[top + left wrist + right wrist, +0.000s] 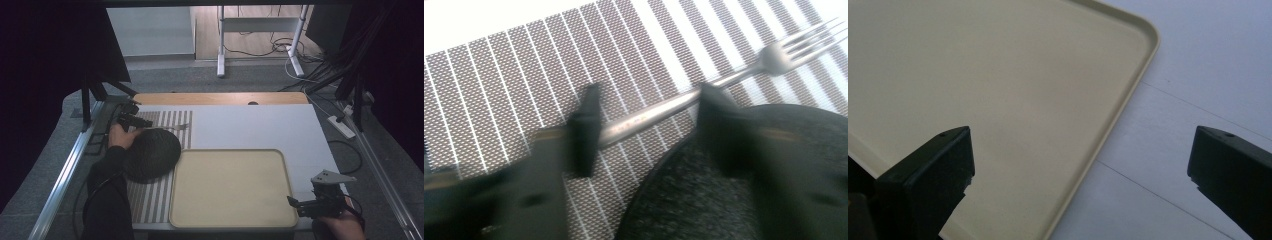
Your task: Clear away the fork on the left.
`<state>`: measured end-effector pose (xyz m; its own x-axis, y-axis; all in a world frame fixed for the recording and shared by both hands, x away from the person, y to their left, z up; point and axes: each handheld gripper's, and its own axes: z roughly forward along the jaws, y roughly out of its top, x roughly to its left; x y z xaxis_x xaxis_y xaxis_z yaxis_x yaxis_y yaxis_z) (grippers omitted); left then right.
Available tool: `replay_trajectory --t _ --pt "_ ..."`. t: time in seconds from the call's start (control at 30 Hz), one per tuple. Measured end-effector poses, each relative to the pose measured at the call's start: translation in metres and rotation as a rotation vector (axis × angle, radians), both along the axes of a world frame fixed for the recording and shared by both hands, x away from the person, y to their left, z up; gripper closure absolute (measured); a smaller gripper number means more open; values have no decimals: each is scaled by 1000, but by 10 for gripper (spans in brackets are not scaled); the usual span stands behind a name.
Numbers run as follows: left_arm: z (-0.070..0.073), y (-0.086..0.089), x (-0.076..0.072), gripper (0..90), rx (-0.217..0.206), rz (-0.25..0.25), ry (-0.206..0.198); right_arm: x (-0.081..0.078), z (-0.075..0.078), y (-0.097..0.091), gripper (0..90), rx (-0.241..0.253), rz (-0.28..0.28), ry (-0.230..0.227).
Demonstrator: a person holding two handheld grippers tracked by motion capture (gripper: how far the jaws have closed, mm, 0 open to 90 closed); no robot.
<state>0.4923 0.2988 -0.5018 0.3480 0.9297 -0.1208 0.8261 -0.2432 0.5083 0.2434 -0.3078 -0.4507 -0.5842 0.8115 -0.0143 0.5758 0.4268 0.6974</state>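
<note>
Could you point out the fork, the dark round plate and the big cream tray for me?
fork (659, 112), left gripper view, middle of its handle.
dark round plate (152, 154), high view, centre of its surface.
cream tray (232, 187), high view, bare flat floor.

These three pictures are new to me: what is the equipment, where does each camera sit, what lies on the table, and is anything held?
A person holds a hand-held two-jaw gripper in each hand; there is no robot arm. The high view looks down on the white table. The other two cameras ride on the grippers and look along their black jaws.

On the table lie a brown-and-white striped woven placemat, a dark round textured plate on it, a silver metal fork beside the plate, and a bare beige plastic tray.

The left gripper has its jaws on either side of the fork's handle; whether they already pinch it is unclear. The right gripper is open over the tray's edge, holding nothing.
</note>
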Motion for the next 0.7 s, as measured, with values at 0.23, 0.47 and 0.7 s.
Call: replay_trajectory --t 0.23,0.47,0.7 --pt "-14 3 14 888 37 54 34 0 0 0 0 3 3 1" --pt "-21 9 15 888 32 81 81 0 0 0 0 3 4 3" --pt "-17 8 10 889 49 31 145 -1 0 1 0 -6 11 0"
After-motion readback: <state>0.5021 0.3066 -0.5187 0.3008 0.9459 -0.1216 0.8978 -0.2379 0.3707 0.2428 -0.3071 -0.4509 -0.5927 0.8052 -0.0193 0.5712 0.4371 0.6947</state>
